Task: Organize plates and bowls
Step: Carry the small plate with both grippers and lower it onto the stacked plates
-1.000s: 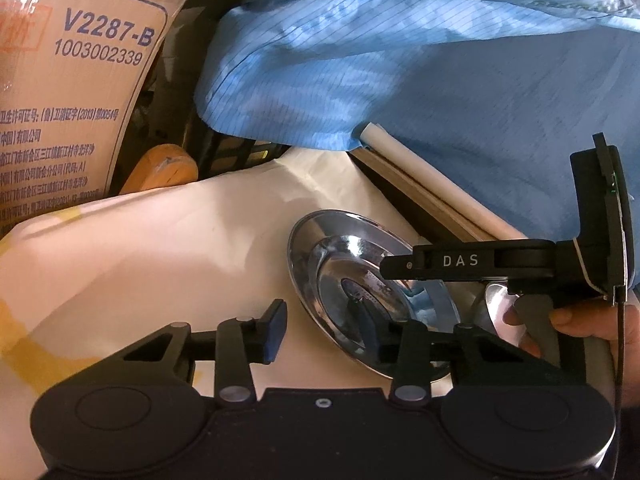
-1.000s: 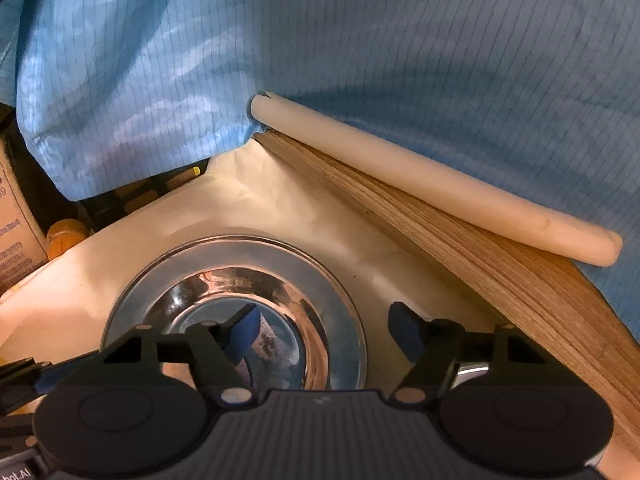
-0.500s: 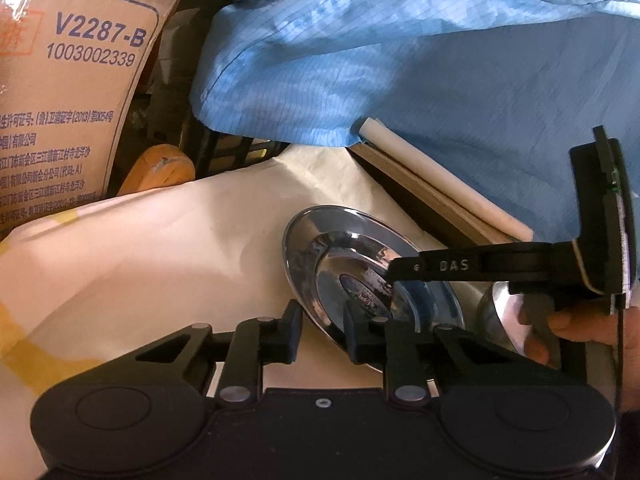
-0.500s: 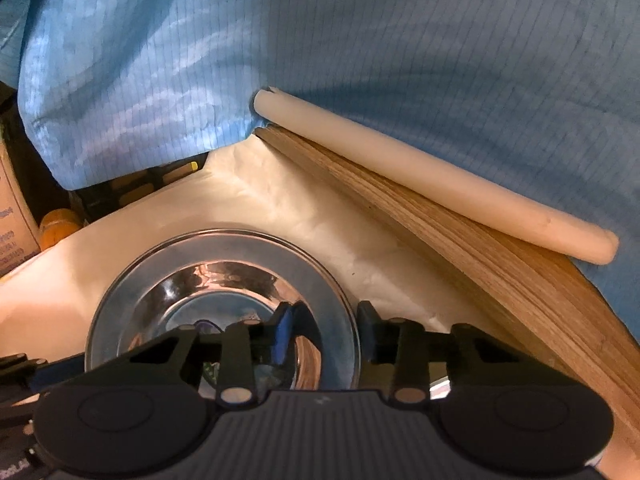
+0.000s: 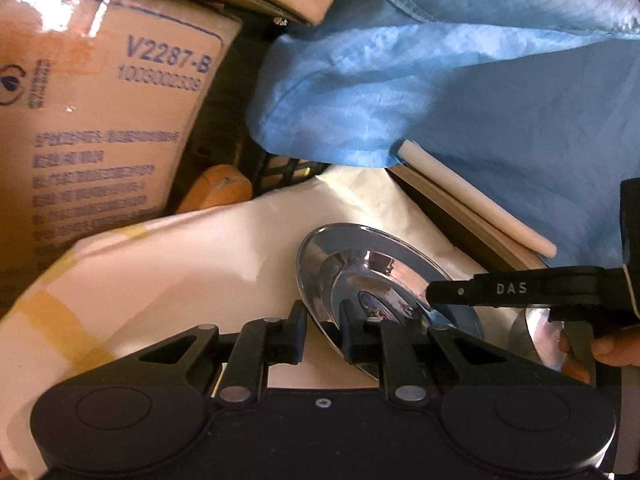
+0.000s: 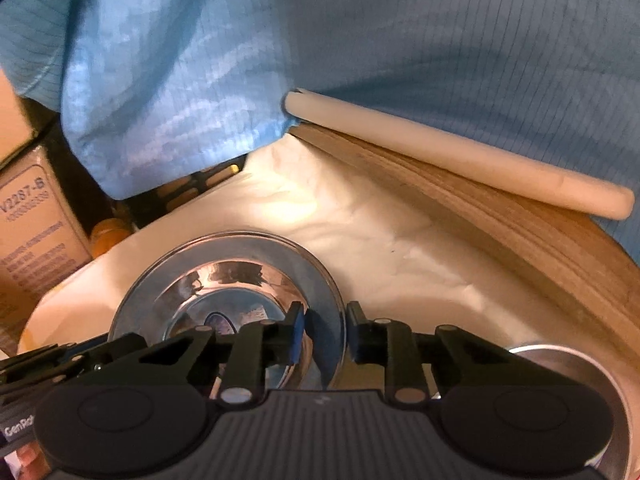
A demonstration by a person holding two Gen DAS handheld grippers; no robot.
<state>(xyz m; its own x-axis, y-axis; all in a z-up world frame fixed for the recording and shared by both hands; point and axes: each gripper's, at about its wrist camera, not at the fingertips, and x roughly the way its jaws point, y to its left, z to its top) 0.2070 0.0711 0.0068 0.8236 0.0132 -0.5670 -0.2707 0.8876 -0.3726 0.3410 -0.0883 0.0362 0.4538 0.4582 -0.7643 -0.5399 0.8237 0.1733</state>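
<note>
On the white-covered desk (image 5: 168, 280), both tools, left (image 5: 322, 330) and right (image 6: 322, 334), are closing on opposite rims of the shiny, stiff, likely slippery round steel plate (image 6: 224, 256).

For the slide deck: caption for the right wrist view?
Right gripper closing on the rim of a steel plate on white paper.

The small blue print on the tan cardboard box (image 5: 92, 168) is too blurred to read. A second shiny steel dish (image 6: 580, 364) sits mostly hidden behind the right claw's (image 6: 323, 334) black body.
</note>
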